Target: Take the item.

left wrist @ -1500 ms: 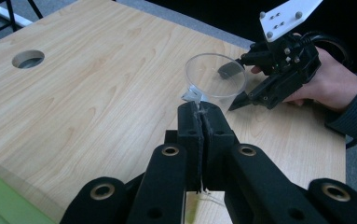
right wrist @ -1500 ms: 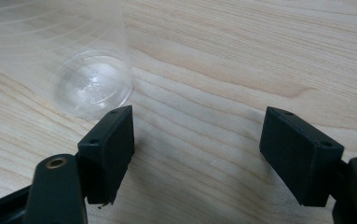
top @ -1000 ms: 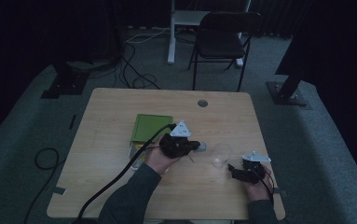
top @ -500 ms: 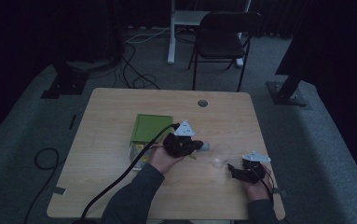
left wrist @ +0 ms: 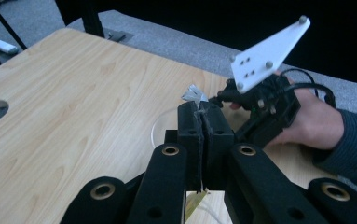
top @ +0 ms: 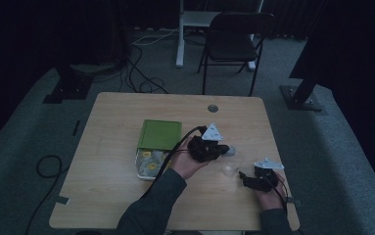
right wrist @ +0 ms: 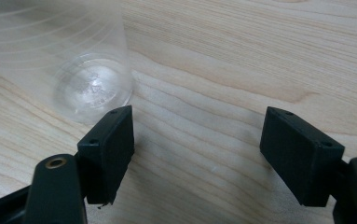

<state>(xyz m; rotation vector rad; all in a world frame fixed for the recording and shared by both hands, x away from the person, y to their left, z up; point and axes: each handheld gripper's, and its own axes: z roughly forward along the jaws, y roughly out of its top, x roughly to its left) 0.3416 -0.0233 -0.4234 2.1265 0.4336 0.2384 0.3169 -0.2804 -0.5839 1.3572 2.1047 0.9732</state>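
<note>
Clear plastic cup (top: 231,164) stands toward the light wooden desk's (top: 111,122) right edge, between closed left gripper (top: 222,148), pinching a small silvery wrapper (left wrist: 194,93), and wide-open right gripper (top: 244,177); no legible writing.

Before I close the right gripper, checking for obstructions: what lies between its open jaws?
Bare light wooden table; the clear plastic cup stands just outside, right gripper view.

The high view is very dim and underexposed; the room's edges sink into near black, and only the worktop (top: 126,147) reads as pale. Both gripper views are brighter, evenly lit, with soft shadows. In the right one, the clear cup (right wrist: 69,60) is slightly blurred, with faint glare.
</note>
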